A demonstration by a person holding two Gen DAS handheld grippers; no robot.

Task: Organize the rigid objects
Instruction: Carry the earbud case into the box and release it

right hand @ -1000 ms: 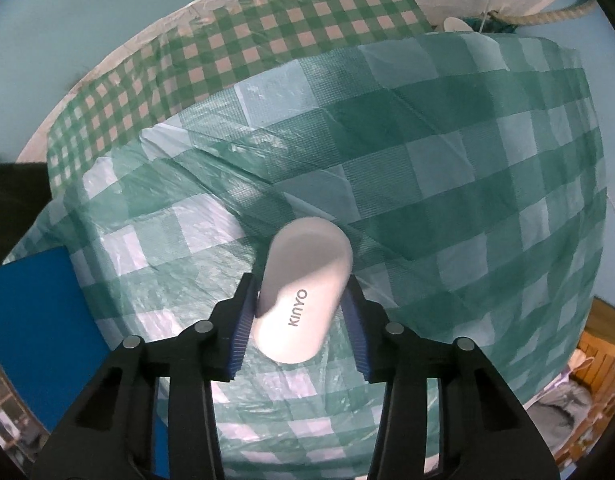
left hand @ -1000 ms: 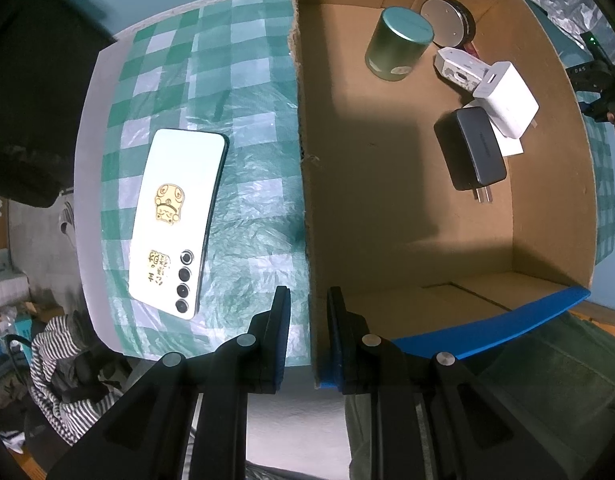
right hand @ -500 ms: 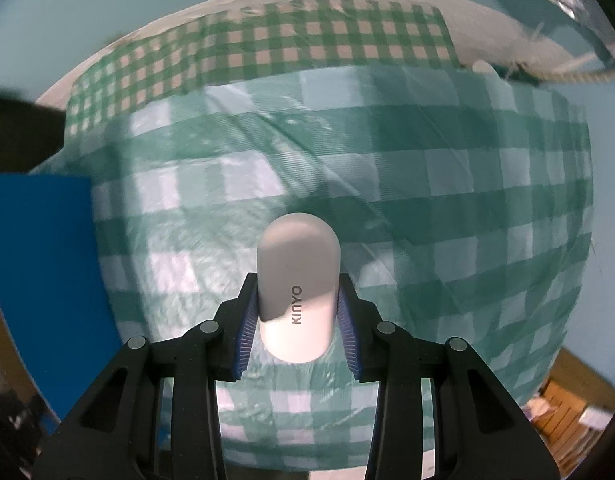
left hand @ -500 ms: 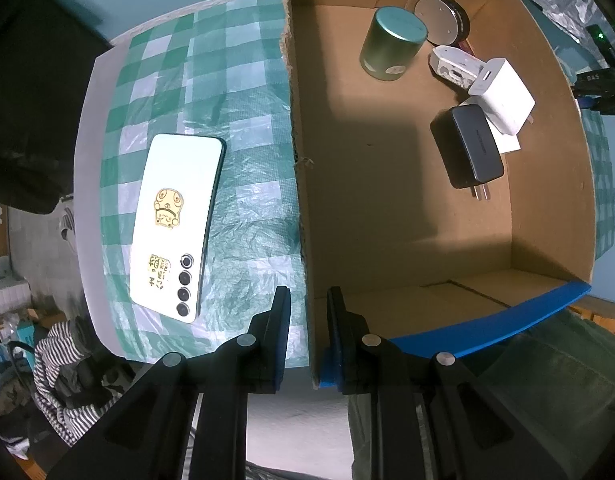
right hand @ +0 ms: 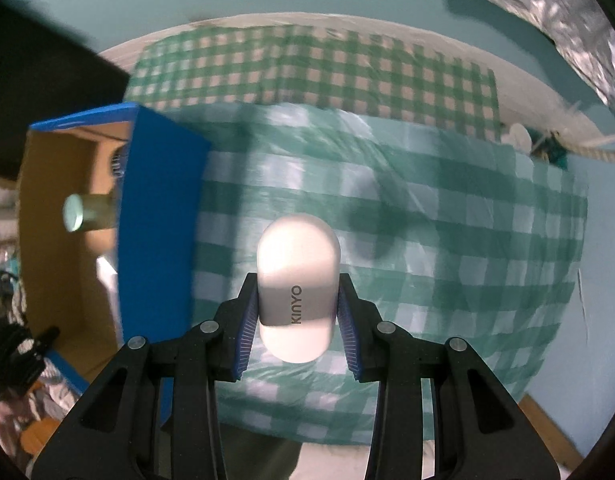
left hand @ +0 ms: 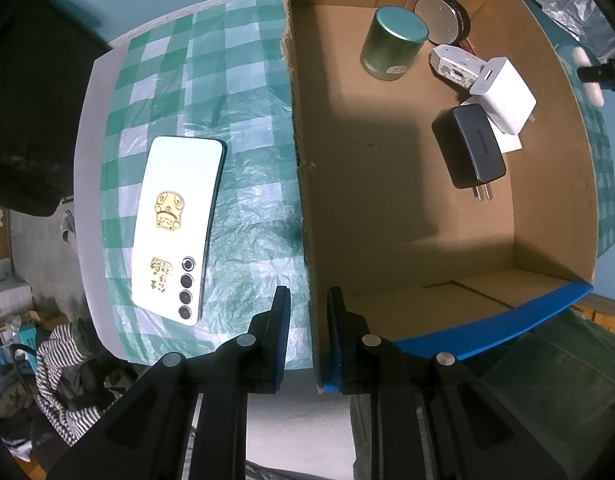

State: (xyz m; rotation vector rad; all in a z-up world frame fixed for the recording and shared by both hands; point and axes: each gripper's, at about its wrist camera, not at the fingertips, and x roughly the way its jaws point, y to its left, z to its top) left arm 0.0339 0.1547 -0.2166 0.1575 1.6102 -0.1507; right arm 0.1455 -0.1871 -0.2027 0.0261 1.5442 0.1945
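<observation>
My left gripper (left hand: 305, 300) points down and is shut on the side wall of the cardboard box (left hand: 303, 184), near the box's front corner. Inside the box lie a green tin (left hand: 393, 46), a round metal disc (left hand: 441, 18), a white cube charger (left hand: 503, 94), a small white adapter (left hand: 453, 62) and a black charger (left hand: 469, 146). A white phone (left hand: 175, 224) lies face down on the checked cloth left of the box. My right gripper (right hand: 297, 280) is shut on a white KINYO capsule-shaped device (right hand: 297, 276), held above the cloth, right of the box's blue outer wall (right hand: 159, 220).
A green checked plastic cloth (right hand: 447, 240) covers the table, whose edges curve off all round. A striped garment (left hand: 63, 380) lies below the table's left edge. Crinkled silver foil (right hand: 547, 8) and a rope (right hand: 587, 152) sit at the far right.
My right gripper has lifted the white device off the cloth and rolled, and the box has come into its view on the left. The left gripper and box have stayed put.
</observation>
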